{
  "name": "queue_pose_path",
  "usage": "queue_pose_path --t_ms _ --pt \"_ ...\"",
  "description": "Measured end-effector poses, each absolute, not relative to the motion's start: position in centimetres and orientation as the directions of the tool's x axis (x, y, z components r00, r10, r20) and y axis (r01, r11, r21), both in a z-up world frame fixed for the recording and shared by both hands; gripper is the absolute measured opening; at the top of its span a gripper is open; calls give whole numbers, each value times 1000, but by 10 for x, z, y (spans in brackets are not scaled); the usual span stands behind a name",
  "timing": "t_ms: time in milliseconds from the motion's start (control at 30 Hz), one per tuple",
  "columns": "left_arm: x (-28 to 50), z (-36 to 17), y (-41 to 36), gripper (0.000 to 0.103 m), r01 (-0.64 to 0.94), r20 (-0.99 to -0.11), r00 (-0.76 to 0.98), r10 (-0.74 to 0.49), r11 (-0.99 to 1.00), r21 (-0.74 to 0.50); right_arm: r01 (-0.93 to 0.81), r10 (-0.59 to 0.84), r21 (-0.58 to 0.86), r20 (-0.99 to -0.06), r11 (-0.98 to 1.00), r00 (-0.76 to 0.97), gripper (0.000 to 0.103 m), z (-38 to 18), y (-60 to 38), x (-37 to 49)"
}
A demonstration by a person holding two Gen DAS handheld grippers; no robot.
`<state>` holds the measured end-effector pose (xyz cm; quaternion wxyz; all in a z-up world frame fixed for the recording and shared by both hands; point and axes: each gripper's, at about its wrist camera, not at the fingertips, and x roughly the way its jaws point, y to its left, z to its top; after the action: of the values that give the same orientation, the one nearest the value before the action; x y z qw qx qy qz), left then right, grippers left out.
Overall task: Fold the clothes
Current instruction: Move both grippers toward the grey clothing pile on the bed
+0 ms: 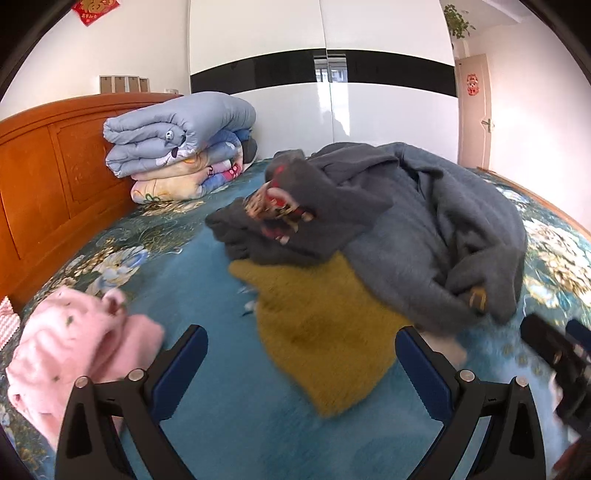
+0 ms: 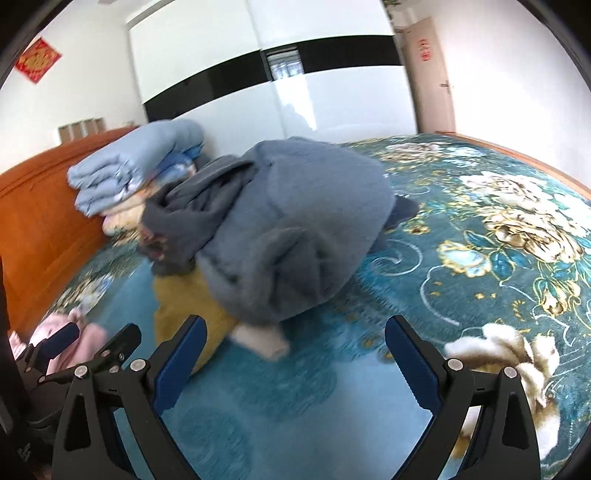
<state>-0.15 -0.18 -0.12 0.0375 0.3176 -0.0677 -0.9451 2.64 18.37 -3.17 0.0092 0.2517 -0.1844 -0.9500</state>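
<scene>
No readable writing; the red wall hanging (image 1: 95, 9) is too blurred to make out. Both grippers, left (image 1: 301, 354) and right (image 2: 295, 343), are spread wide and empty above the bed (image 2: 480, 236). Ahead lies a heap: grey garment (image 1: 424, 221) over mustard cloth (image 1: 321, 325). A pink garment (image 1: 74, 350) lies left of the left gripper.
</scene>
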Motion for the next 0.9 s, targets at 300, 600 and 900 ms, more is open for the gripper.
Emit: queue_pose_path --t_ms 300,600,900 --pt "-46 -21 -10 103 53 -585 -810 -24 -998 -32 -2 -76 165 -466 -986 -882 98 -24 174 4" --pt "-38 -39 -39 103 39 -546 -836 59 -985 -165 25 -36 30 -467 -999 -884 98 -24 157 -12" --pt "-38 -42 -38 103 15 -540 -838 72 -988 -156 -26 -6 69 -426 -997 -905 98 -47 148 -1"
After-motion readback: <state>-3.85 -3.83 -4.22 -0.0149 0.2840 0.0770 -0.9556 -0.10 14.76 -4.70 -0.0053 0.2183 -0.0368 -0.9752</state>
